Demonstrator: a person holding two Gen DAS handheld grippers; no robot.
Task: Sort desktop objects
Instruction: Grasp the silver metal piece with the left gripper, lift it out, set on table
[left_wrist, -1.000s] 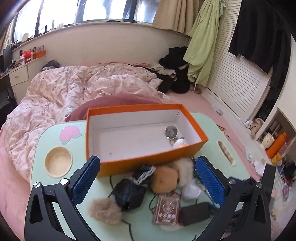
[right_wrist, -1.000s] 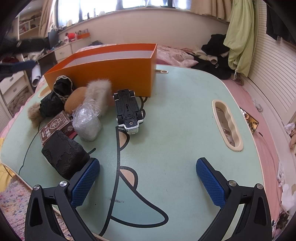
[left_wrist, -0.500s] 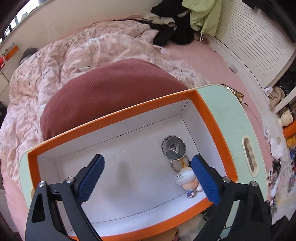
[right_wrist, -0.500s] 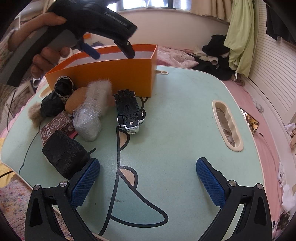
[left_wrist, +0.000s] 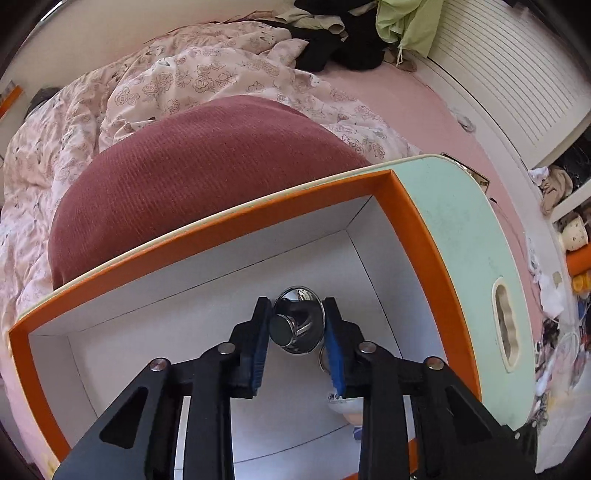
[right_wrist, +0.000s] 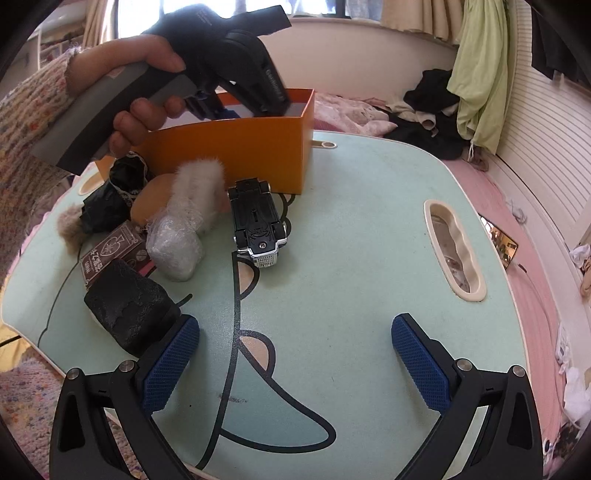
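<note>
Left gripper (left_wrist: 297, 334): down inside the box (left_wrist: 417, 221), jaws closing right now around the shiny metal piece (left_wrist: 295, 325); both pads sit beside its rim, though a firm press on it can't be told.
Metal piece: a small polished dish-like thing with a dark round knob facing up, lying on the box's white floor near the right end wall.
How it should handle: hard, stiff and smooth by the look of it, probably light; polished metal may slip between the pads, so a squeeze across the rim or the knob looks safest.
Ring (left_wrist: 323, 360): a thin loop shows just under the right pad and may be joined to the metal piece, so it could dangle or snag.
Figure (left_wrist: 345, 404): a small pale toy lies behind the right finger, close enough to be nudged.
Right gripper (right_wrist: 295, 354): jaws wide apart, nothing between them, hovering over the bare green table (right_wrist: 369, 240).
Hand (right_wrist: 140, 92): in the right view it holds the left tool tipped steeply into the box.
Waiting pile: car (right_wrist: 256, 225) upside down, furry puffs, a black pouch (right_wrist: 129, 306) touching the right gripper's left pad, all beside the box.
</note>
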